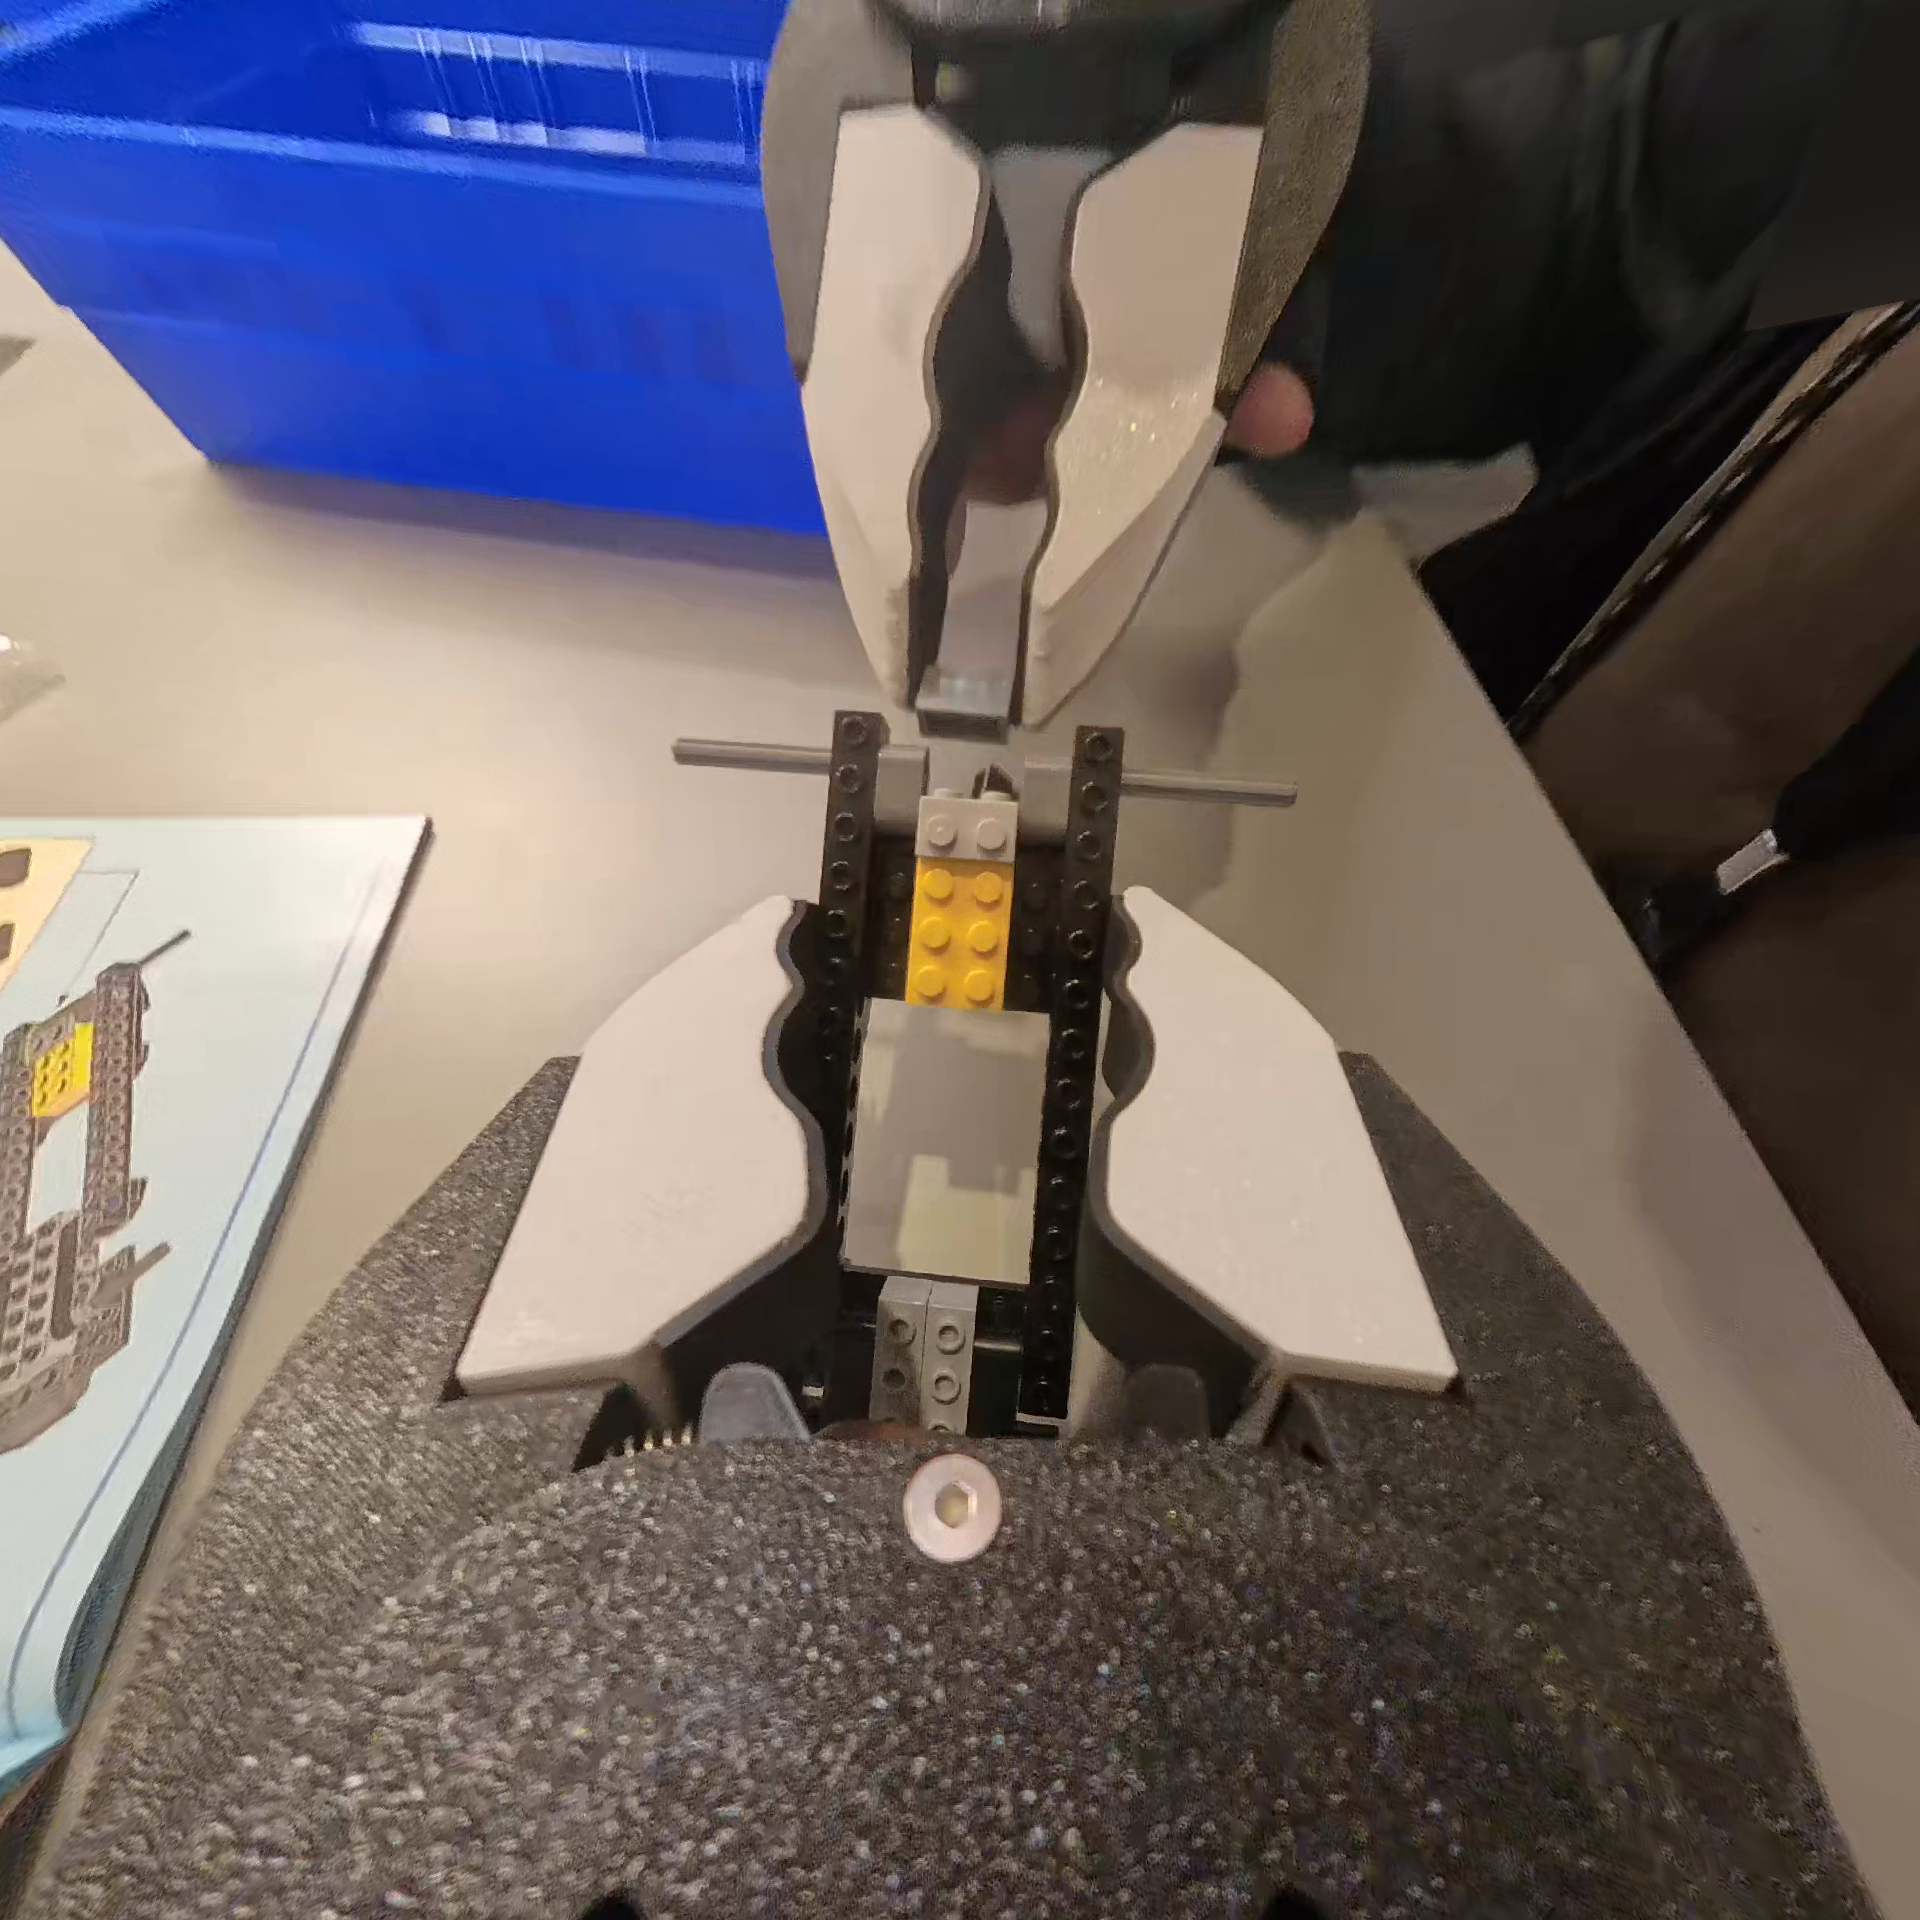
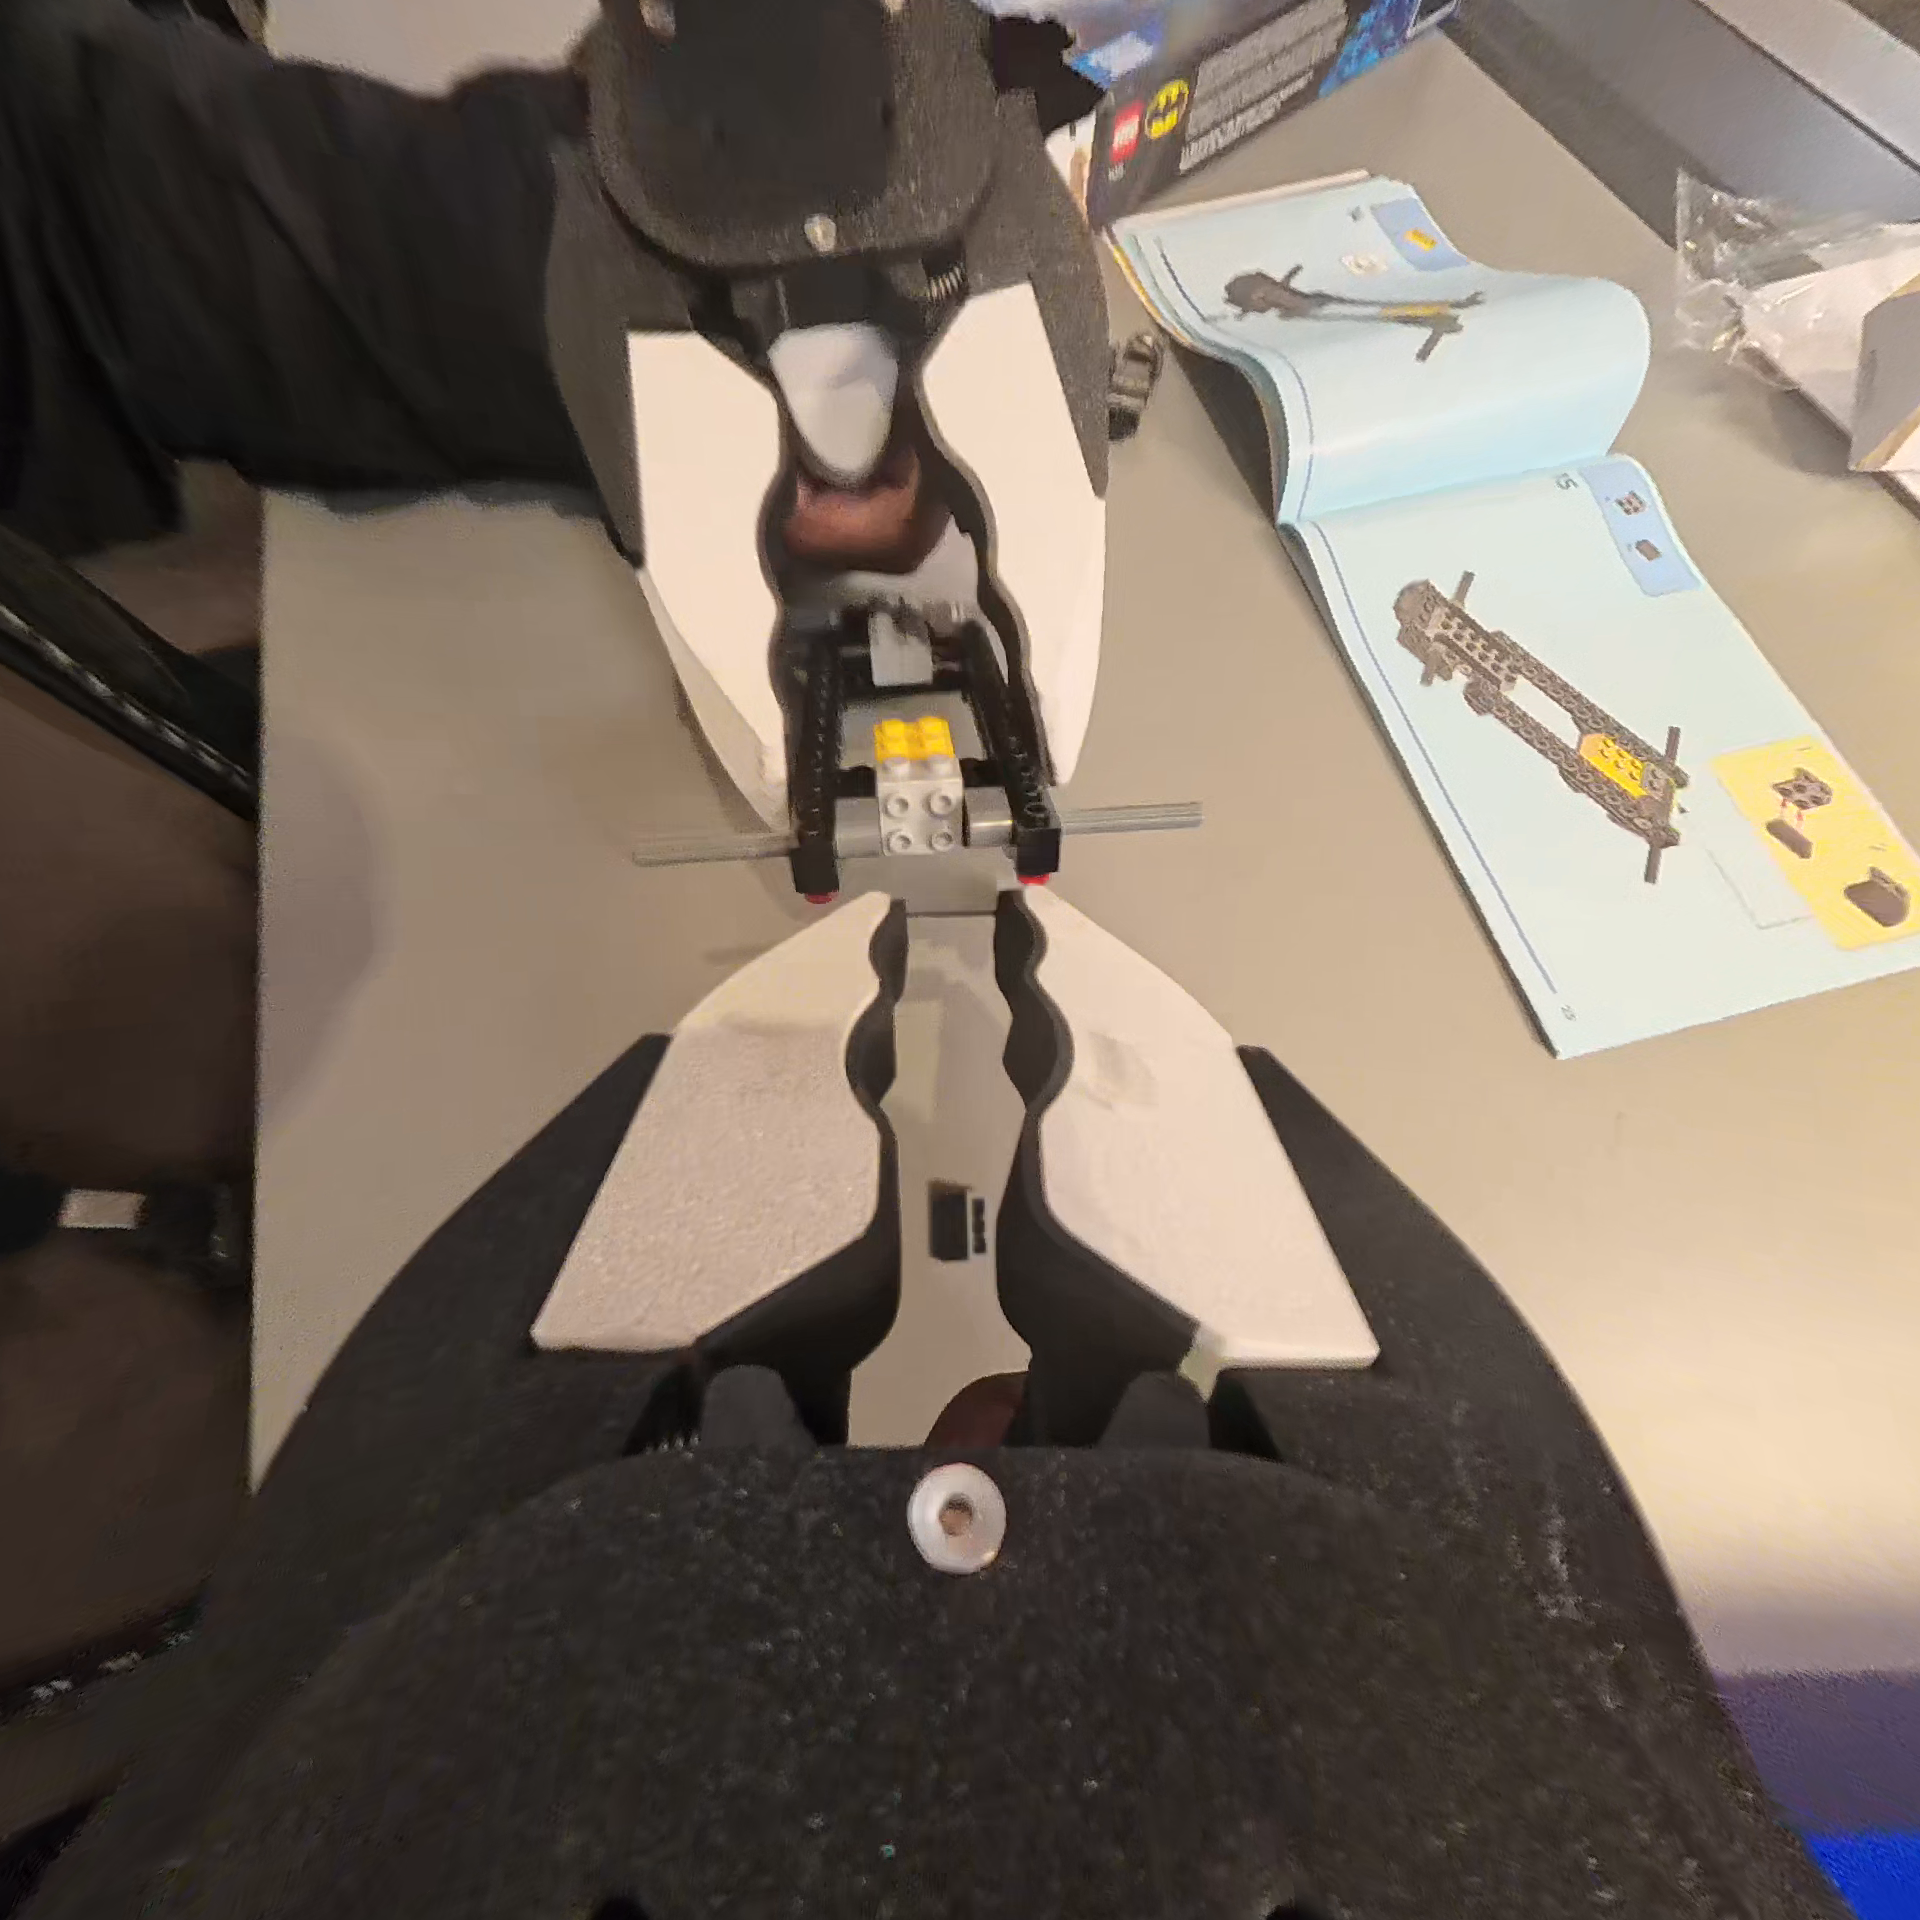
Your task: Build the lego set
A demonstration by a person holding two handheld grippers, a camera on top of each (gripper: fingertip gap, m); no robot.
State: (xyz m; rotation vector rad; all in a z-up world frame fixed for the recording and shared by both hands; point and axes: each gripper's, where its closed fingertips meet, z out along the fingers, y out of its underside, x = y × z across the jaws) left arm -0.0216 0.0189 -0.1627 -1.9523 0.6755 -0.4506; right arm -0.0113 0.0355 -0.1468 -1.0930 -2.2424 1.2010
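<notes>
Grey surface [image 1: 520, 644], one, carrying everything. One blue bin [image 1: 416, 260] at the far left in the left wrist view. One printed box [image 2: 1247, 114] at the back in the right wrist view; writing and logos left unread. One open instruction booklet [image 2: 1455, 582], pale blue pages with build drawings. One clear plastic bag [image 2: 1787, 270] beside the box. One brick model [image 1: 956, 1039]: two black holed beams, one yellow brick, one light grey brick, one grey axle crosswise. Left gripper [image 1: 956, 914]: jaws spread wide, pinching the model across its two black beams. Right gripper [image 2: 951, 914]: jaws narrowly apart, pinching one long grey piece [image 2: 951, 894], its tip just beside the model's axle end.
</notes>
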